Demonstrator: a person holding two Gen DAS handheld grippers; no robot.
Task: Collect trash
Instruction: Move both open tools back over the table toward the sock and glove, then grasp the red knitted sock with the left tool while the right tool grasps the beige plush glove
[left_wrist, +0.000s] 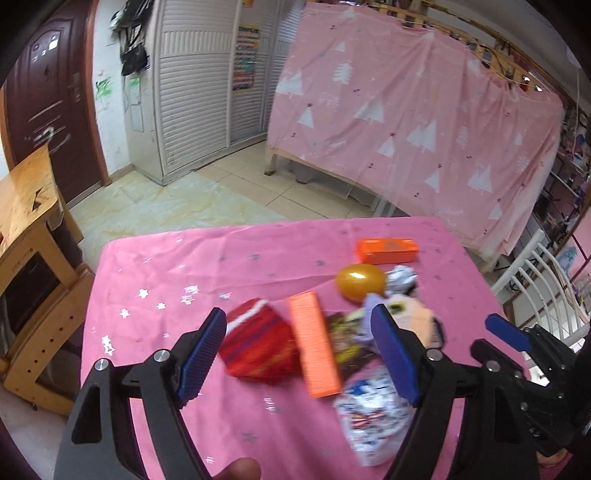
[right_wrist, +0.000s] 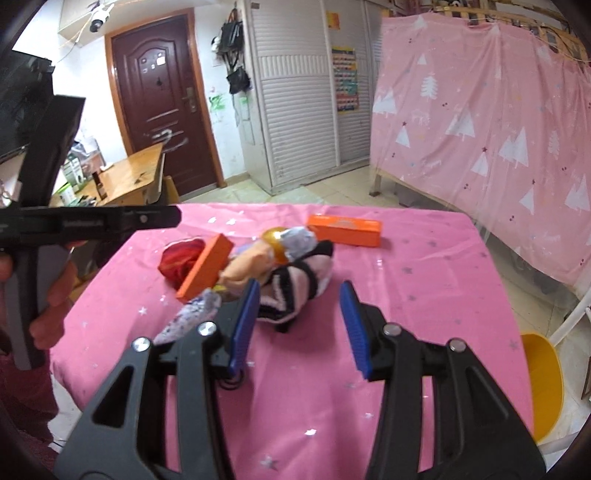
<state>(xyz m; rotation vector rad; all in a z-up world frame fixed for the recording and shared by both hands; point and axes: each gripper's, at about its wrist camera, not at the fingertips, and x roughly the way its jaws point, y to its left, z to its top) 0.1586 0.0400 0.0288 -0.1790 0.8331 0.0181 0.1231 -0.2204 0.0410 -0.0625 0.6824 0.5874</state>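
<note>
A heap of trash lies on the pink tablecloth. It holds a red crumpled wrapper, a long orange box, a gold ball, a second orange box, a silver crumpled wrapper and a white-blue printed bag. My left gripper is open, hovering over the red wrapper and the long orange box. My right gripper is open and empty, just short of a black-and-white striped sock. The long orange box and the red wrapper lie left of it.
A yellow bin stands on the floor at the table's right. A wooden desk stands to the left. A pink sheet hangs over a bed frame behind the table. A white rail is at the right.
</note>
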